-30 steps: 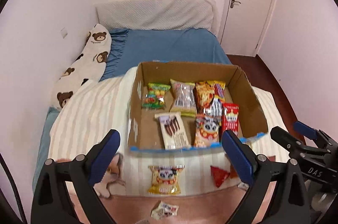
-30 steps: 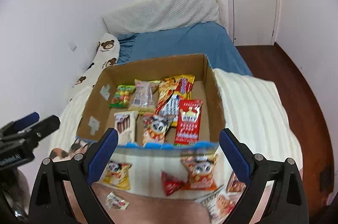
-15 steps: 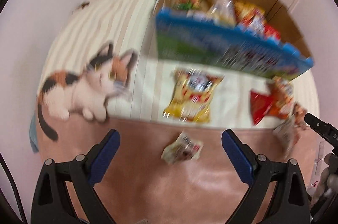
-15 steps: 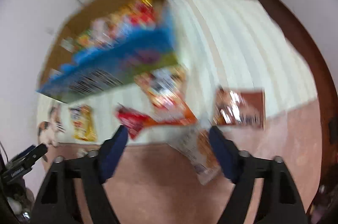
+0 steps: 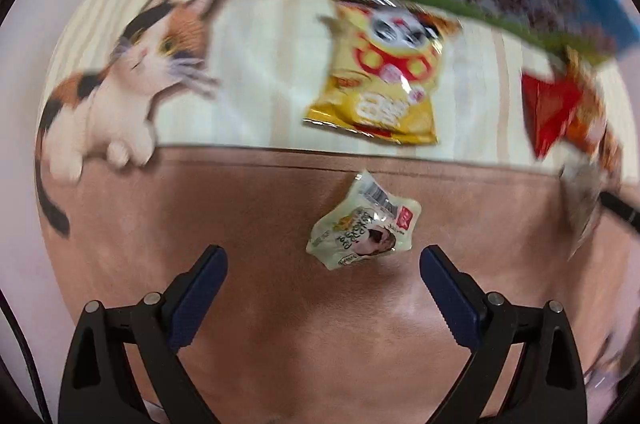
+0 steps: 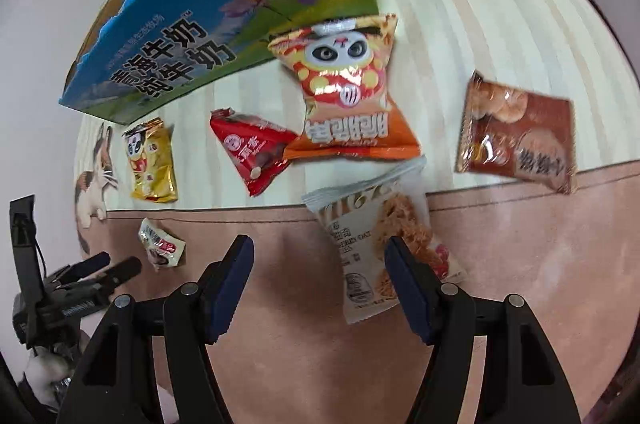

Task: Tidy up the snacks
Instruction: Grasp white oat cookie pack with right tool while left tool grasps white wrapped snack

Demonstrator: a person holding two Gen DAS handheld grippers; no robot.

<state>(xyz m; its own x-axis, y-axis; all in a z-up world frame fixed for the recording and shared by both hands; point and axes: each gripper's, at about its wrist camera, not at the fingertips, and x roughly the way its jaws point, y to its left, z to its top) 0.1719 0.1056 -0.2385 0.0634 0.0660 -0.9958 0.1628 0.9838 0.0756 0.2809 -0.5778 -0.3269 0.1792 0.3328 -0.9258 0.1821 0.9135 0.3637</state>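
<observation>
Grippers poised over loose snacks in front of the box, pick-up step in hand.
The left gripper gapes wide and empty just short of the small white packet; the right gripper, its jaws just narrowed to half open, holds nothing, one pad overlapping the white cake pack. Next, each likely needs to descend, straddle its packet and close.

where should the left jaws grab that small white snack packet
Take the small white packet across its puffed middle, coming straight down from above. It lies flat on the brown blanket, apart from the other snacks, so the open left gripper has room on both sides.
</observation>
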